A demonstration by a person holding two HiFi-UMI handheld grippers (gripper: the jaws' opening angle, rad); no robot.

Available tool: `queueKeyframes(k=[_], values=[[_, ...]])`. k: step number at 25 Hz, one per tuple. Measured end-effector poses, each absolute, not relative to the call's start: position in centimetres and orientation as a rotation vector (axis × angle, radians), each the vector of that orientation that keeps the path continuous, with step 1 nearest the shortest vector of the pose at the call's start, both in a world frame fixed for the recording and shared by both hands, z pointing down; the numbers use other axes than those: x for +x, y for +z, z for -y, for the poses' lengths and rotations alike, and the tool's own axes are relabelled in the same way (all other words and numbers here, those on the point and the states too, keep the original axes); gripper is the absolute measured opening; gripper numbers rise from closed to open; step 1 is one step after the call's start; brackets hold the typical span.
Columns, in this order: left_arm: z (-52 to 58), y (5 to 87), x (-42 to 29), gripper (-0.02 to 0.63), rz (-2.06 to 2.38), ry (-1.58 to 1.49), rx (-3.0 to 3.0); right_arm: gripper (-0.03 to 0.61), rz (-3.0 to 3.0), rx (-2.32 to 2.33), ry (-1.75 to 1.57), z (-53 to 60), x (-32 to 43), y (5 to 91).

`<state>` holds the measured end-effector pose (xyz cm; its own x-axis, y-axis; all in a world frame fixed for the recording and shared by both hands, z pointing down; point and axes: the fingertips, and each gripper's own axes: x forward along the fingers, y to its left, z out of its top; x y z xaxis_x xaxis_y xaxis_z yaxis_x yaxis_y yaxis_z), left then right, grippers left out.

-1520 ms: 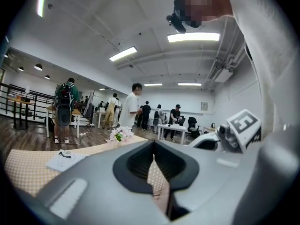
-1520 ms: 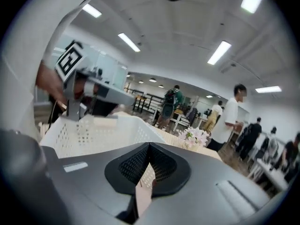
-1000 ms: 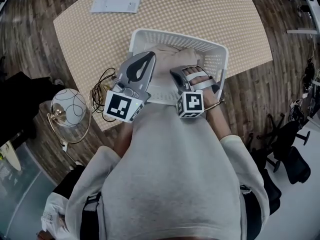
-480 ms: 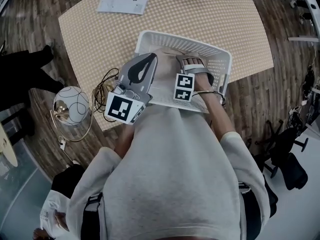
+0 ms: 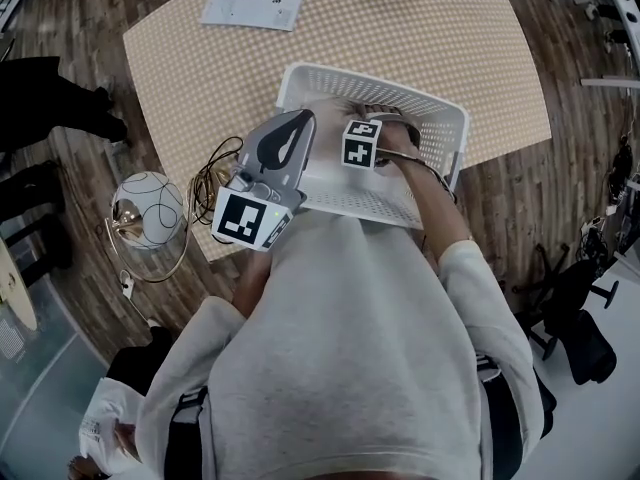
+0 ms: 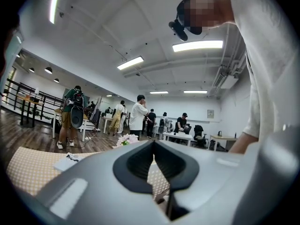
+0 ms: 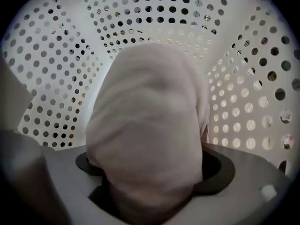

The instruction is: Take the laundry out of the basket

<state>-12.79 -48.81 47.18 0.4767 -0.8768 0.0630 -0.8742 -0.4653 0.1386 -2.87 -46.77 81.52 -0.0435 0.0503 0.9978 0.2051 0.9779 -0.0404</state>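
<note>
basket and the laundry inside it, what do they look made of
Basket: likely moulded white plastic, smooth, walls punched with rows of round holes. Laundry: soft pale pinkish cloth, matte, slumped in rounded folds; towel or knit, can't tell.

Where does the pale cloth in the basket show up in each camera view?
Head view: pale cloth upper centre, inside the white basket.
Left gripper view: not in it.
Right gripper view: cloth fills the centre, between the wide-open jaws.
Shared landmark: the basket's perforated wall, in head and right gripper views.

left gripper (image 6: 153, 146) jaws together, nothing between; checkered table (image 6: 28, 170) beyond, booklet (image 6: 70, 161) on it; people (image 6: 139, 117) far back.
</note>
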Motion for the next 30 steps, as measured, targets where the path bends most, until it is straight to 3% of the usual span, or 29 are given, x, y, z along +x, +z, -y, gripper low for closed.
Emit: queueKeyframes(k=[2, 5, 7, 17, 30], values=[[48.9, 47.1, -12.8, 0.008, 1.534, -0.033, 2.572, 0.507, 1.612, -0.215, -0.138, 46.3, -3.0, 81.2], [48.8, 46.8, -12.7, 0.009, 1.53, -0.044, 2.581, 0.308, 1.602, -0.252, -0.228, 44.5, -3.0, 80.6], [48.7, 46.7, -12.4, 0.008, 1.523, -0.051, 2.587, 0.259, 1.584, -0.226, -0.321, 43.7, -3.0, 80.4], [47.7, 45.6, -11.5, 0.008, 1.515, -0.078, 2.626, 0.232, 1.68, 0.082, -0.361, 44.7, -2.7, 78.8], [45.7, 44.2, -10.8, 0.008, 1.529, -0.108, 2.678, 0.232, 1.805, 0.678, -0.648, 51.2, -1.7, 59.5]])
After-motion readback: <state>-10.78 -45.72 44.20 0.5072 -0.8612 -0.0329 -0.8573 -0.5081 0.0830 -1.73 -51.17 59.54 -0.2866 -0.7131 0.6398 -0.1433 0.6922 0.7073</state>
